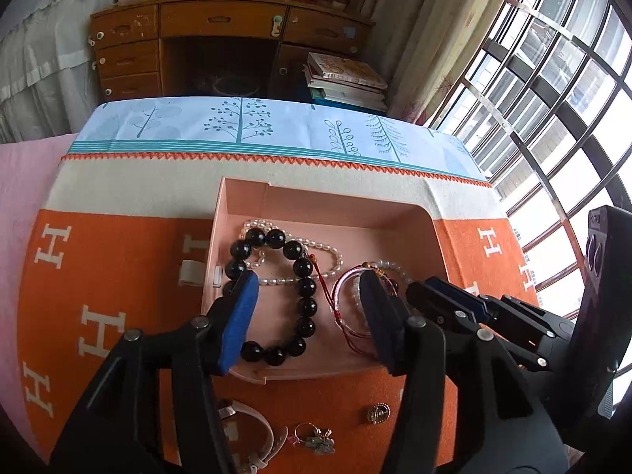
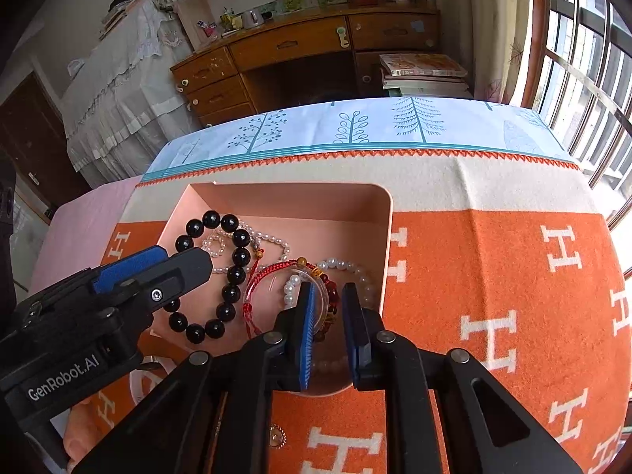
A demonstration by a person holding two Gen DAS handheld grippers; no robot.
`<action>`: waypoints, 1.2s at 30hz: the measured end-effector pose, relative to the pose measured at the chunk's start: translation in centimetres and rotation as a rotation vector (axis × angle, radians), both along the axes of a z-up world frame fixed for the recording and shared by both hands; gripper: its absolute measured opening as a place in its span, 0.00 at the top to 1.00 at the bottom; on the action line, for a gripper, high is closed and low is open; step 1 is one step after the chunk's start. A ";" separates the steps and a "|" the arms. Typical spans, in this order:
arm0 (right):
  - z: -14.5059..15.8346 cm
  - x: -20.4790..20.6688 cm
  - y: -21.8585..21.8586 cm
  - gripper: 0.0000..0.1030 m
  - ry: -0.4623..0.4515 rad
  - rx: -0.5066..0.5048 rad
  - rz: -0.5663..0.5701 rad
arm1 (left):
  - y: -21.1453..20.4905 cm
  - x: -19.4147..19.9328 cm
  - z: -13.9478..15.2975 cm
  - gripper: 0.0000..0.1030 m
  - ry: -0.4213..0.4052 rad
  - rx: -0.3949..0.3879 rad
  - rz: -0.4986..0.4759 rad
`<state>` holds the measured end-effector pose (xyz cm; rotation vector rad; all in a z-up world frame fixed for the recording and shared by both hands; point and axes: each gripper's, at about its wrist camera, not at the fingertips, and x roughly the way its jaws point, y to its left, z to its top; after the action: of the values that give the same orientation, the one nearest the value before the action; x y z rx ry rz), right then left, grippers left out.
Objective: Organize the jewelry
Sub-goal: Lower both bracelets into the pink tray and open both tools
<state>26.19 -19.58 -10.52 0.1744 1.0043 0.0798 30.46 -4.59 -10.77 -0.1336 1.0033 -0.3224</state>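
Left gripper (image 1: 310, 316) agape over black bracelet (image 1: 276, 296) | right gripper (image 2: 330, 326) narrow, grip unclear

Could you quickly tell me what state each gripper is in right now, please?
Left gripper: open, holding nothing, over the black bead bracelet.
Right gripper: narrow gap; grip cannot be told.

Wooden desk (image 1: 221, 35), stacked books (image 1: 347, 79), barred window (image 1: 553, 91)

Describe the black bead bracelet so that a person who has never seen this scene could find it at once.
Look at the pink tray on the orange blanket with white H letters. The black bead bracelet lies in the tray's left part, over a strand of small white pearls. Its large, glossy, dark round beads set it apart from the red cord bracelet beside it.
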 end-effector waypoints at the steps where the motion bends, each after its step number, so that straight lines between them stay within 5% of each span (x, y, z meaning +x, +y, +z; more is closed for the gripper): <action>1: 0.0 -0.1 0.0 0.82 -0.003 -0.002 -0.003 | 0.1 0.0 -0.1 0.51 0.003 0.003 0.000; 18: 2.3 -3.8 -0.8 0.76 -0.040 0.002 0.006 | 2.7 -3.0 1.9 0.51 0.013 0.014 0.030; 36: 7.7 -11.6 -1.5 0.70 -0.107 -0.002 0.047 | 4.8 -11.5 7.4 0.51 -0.058 0.037 -0.029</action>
<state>14.57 -21.07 -2.84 0.1427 0.9021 0.1299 18.97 0.23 -3.35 -0.0761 0.9536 -0.3325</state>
